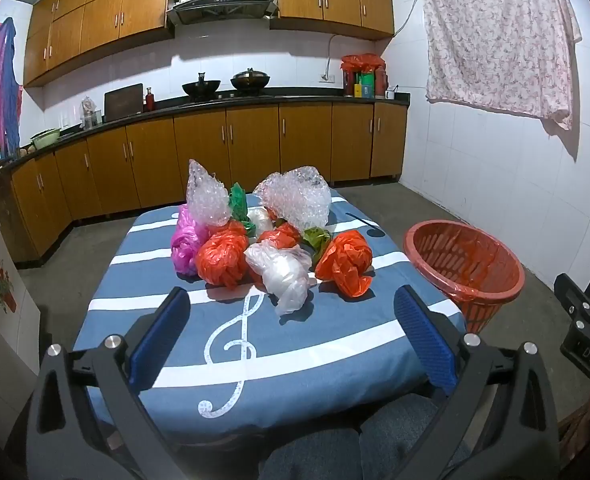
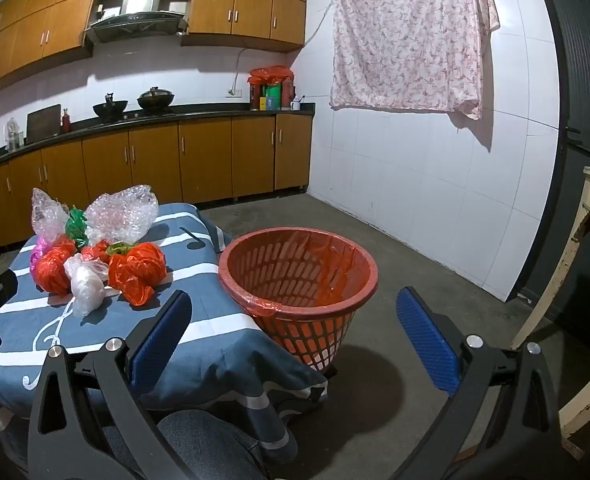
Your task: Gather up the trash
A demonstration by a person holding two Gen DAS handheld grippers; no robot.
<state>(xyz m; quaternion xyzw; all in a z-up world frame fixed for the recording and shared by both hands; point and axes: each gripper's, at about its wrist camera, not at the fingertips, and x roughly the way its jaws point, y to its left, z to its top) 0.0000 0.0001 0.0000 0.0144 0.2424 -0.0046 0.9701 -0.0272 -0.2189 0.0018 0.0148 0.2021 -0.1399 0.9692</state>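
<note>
A heap of crumpled plastic bags lies on the table with a blue striped cloth (image 1: 223, 360): red bags (image 1: 223, 258) (image 1: 349, 262), a clear bag (image 1: 285, 272), a pink bag (image 1: 185, 246), green bags and bubble wrap (image 1: 295, 196). A red basket (image 1: 465, 268) lined with a red bag stands on the floor right of the table; it also shows in the right wrist view (image 2: 299, 280). My left gripper (image 1: 291, 332) is open and empty, short of the heap. My right gripper (image 2: 295, 338) is open and empty, in front of the basket.
Wooden kitchen cabinets and a dark counter (image 1: 255, 100) with woks run along the back and left. A floral sheet (image 2: 411, 36) hangs on the white tiled right wall. A worn cream table (image 2: 583, 280) stands at far right. Grey concrete floor (image 2: 415, 260) surrounds the basket.
</note>
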